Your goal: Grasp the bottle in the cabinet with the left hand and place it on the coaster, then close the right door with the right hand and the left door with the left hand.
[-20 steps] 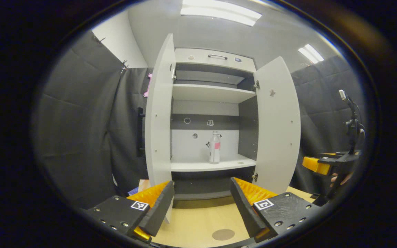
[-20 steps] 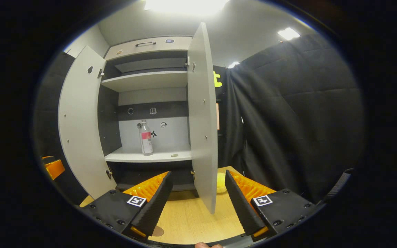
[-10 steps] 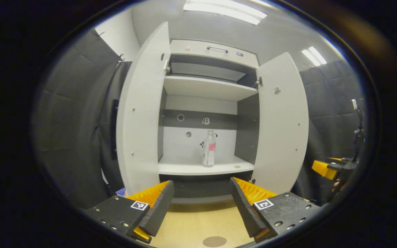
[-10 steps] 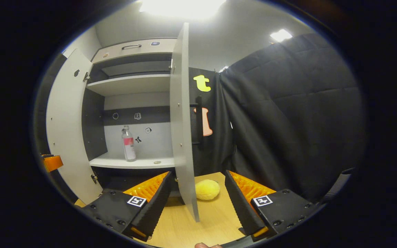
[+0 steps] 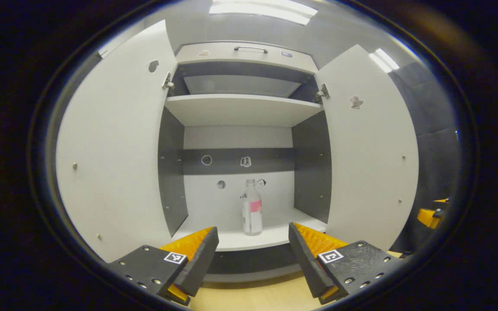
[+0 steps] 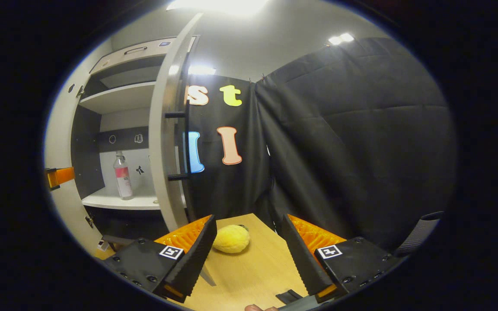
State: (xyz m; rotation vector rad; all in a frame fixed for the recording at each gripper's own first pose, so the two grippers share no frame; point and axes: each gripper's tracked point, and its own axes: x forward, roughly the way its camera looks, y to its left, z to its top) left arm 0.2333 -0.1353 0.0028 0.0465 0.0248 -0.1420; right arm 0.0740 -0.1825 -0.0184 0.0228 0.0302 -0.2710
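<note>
Bottle of clear plastic upright on smooth white shelf, both grippers' jaws wide, empty.

A yellow plush ball lies on the light wooden tabletop. Black quilted cloth hangs behind it. Ceiling light panels glow overhead.

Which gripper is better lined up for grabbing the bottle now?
Left. The left gripper is open and faces straight into the cabinet, with the bottle centred between its fingers. The right gripper points past the right door at the table.
</note>
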